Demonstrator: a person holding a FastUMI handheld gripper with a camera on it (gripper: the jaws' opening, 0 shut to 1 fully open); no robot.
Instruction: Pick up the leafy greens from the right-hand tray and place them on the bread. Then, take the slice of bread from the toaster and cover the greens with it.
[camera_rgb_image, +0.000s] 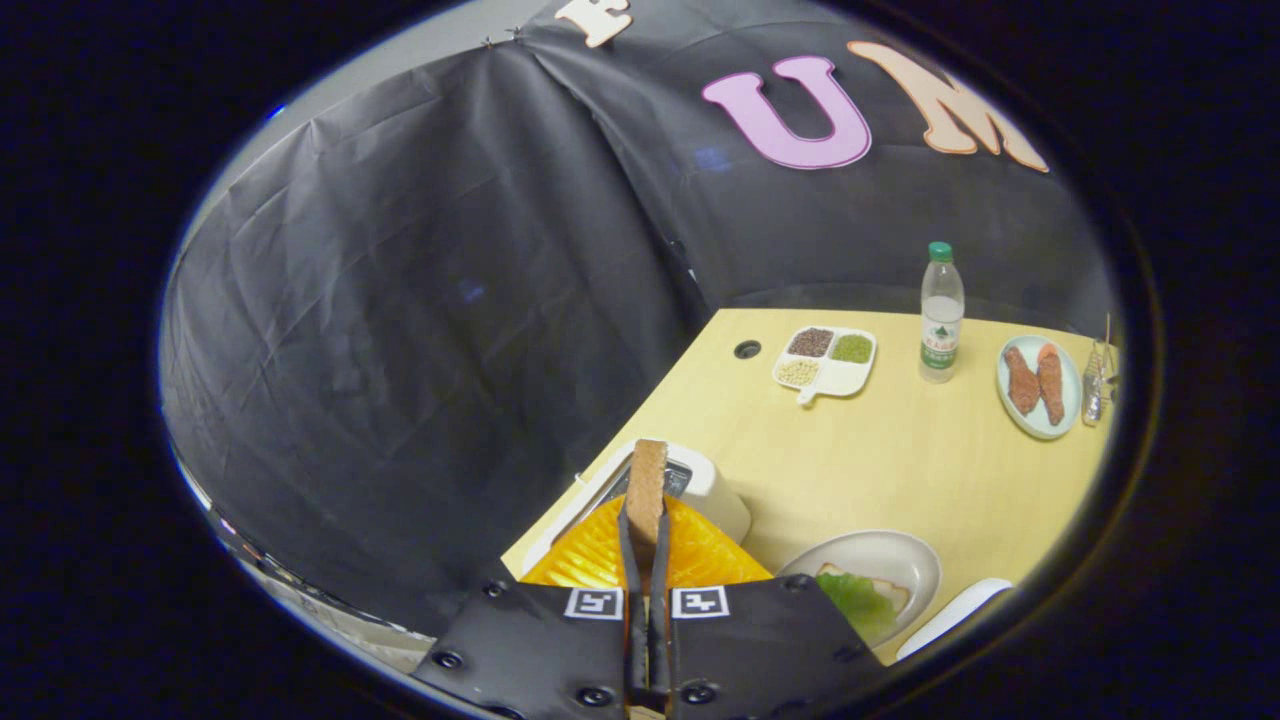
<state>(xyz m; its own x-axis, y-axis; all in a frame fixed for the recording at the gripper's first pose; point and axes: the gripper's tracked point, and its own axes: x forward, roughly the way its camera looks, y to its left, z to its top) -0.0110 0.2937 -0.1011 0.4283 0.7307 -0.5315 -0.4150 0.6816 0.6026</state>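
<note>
Standing edge-up between clenched tongs (645, 545), bread slice (647, 485), long axis pointing ahead.

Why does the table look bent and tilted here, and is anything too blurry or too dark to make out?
Gripper view: a fisheye lens curves the table and the wall; the far bottle and divided tray are sharp enough, while the plate with greens sits in the dimmer margin. The gripper, shut on the bread slice, hides part of the toaster.
</note>
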